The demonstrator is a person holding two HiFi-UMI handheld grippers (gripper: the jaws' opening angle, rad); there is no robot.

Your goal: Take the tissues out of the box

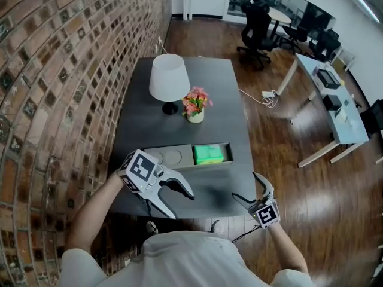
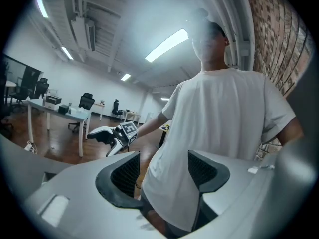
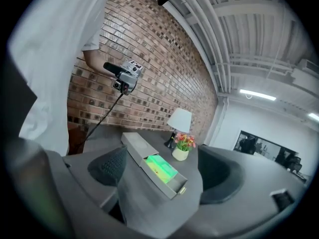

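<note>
A long grey box (image 1: 169, 158) lies on the dark table (image 1: 209, 82), its lid slid left so the right half is uncovered. A green tissue pack (image 1: 209, 154) lies in that uncovered half. The right gripper view shows the same pack (image 3: 160, 169) and box (image 3: 135, 144) between the jaws, some way off. My left gripper (image 1: 182, 205) hovers over the table's near left edge with its jaws apart and nothing between them; it faces the person's white shirt (image 2: 219, 133). My right gripper (image 1: 246, 187) is open at the table's near right corner, apart from the box.
A white lamp (image 1: 169, 79) and a small flower pot (image 1: 195, 105) stand behind the box. A brick wall (image 1: 54, 100) runs along the table's left side. Office chairs (image 1: 257, 26) and a white desk (image 1: 326, 100) stand on the wooden floor to the right.
</note>
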